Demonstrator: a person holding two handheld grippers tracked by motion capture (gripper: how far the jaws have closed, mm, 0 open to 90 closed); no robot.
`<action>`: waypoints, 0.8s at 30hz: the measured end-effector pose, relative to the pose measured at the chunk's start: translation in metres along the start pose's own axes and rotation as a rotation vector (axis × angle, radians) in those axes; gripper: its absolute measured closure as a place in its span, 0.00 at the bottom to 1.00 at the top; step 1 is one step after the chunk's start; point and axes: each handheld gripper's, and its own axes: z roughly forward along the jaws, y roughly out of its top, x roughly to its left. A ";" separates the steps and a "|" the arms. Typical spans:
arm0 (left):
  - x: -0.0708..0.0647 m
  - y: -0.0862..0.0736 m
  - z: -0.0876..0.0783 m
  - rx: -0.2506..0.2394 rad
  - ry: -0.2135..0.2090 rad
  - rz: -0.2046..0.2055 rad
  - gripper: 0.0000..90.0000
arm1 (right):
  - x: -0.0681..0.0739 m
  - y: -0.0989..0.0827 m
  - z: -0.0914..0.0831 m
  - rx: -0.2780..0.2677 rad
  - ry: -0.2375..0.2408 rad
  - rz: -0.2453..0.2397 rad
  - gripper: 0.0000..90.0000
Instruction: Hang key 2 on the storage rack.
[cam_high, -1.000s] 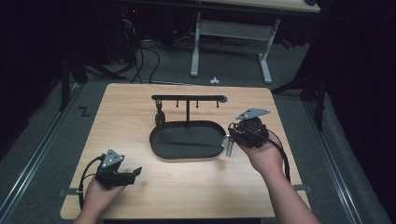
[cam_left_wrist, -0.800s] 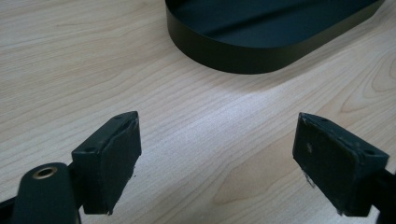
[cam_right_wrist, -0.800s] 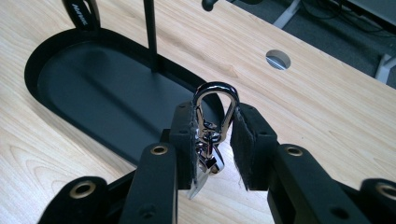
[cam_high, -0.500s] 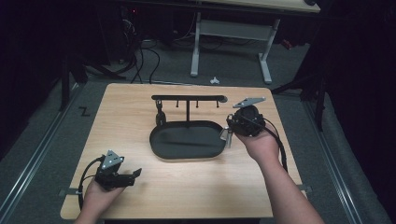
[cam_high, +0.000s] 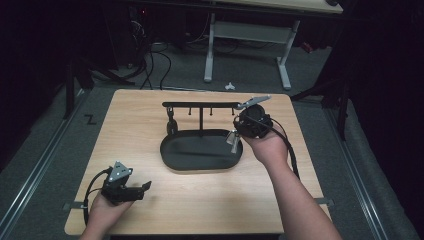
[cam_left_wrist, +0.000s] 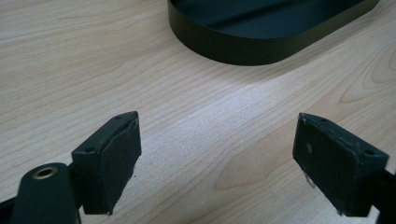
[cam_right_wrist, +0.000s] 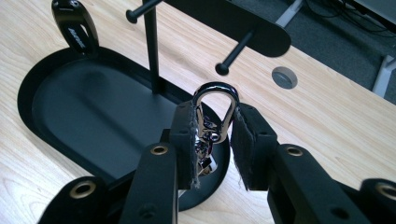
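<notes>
A chrome carabiner (cam_right_wrist: 213, 122) was seen clamped between the jaws of the right gripper (cam_right_wrist: 215, 140). Its long axis ran along the jaws, the rounded loop end pointing out past the tips toward a peg (cam_right_wrist: 236, 52) of the black rack (cam_high: 200, 106). Below the jaws lay the black oval tray (cam_right_wrist: 70, 100). A dark clip (cam_right_wrist: 74, 24) hung farther off at the rack's far end. The left gripper (cam_left_wrist: 231, 161) was held released, jaws wide apart over bare tabletop (cam_left_wrist: 93, 70), the tray ahead of them.
</notes>
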 end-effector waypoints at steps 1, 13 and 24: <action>0.000 0.000 0.000 0.001 0.001 0.002 0.18 | 0.001 0.002 0.002 0.000 0.000 0.001 0.79; 0.001 0.000 0.000 0.003 0.002 0.006 0.18 | -0.003 0.007 0.011 0.004 -0.001 0.014 0.78; 0.001 -0.001 -0.002 0.001 0.004 0.001 0.18 | 0.003 0.017 0.019 0.021 -0.025 0.004 0.78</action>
